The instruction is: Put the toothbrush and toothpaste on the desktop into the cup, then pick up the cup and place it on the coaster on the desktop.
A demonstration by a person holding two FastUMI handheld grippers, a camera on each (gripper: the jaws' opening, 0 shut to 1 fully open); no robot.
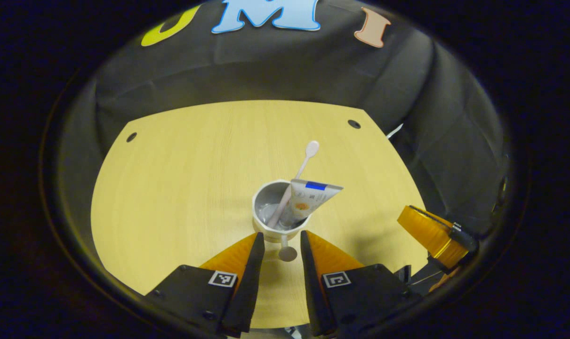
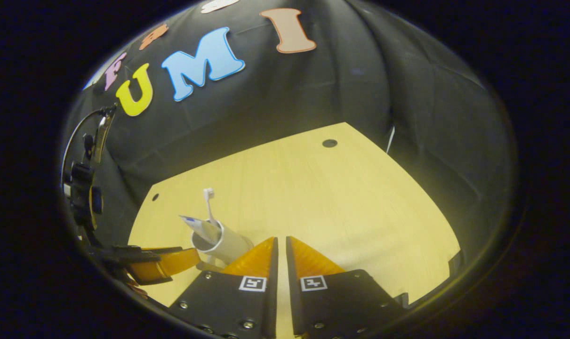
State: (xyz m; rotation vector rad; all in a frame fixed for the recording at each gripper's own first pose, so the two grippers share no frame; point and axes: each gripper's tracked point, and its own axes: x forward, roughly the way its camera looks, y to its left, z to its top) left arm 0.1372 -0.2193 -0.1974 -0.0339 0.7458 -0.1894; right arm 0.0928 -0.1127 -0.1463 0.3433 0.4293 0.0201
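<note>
White cup is standing on the wooden desktop, holding the toothbrush and toothpaste. The left gripper is waiting open just before it; the right gripper is nearly closed, holding nothing.

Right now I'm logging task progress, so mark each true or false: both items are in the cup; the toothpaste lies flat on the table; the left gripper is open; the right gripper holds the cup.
1. The toothbrush and toothpaste are in the cup: true.
2. The toothpaste lies flat on the table: false, it leans in the cup.
3. The left gripper is open: true.
4. The right gripper holds the cup: false, it is shut on nothing, beside the cup.
</note>
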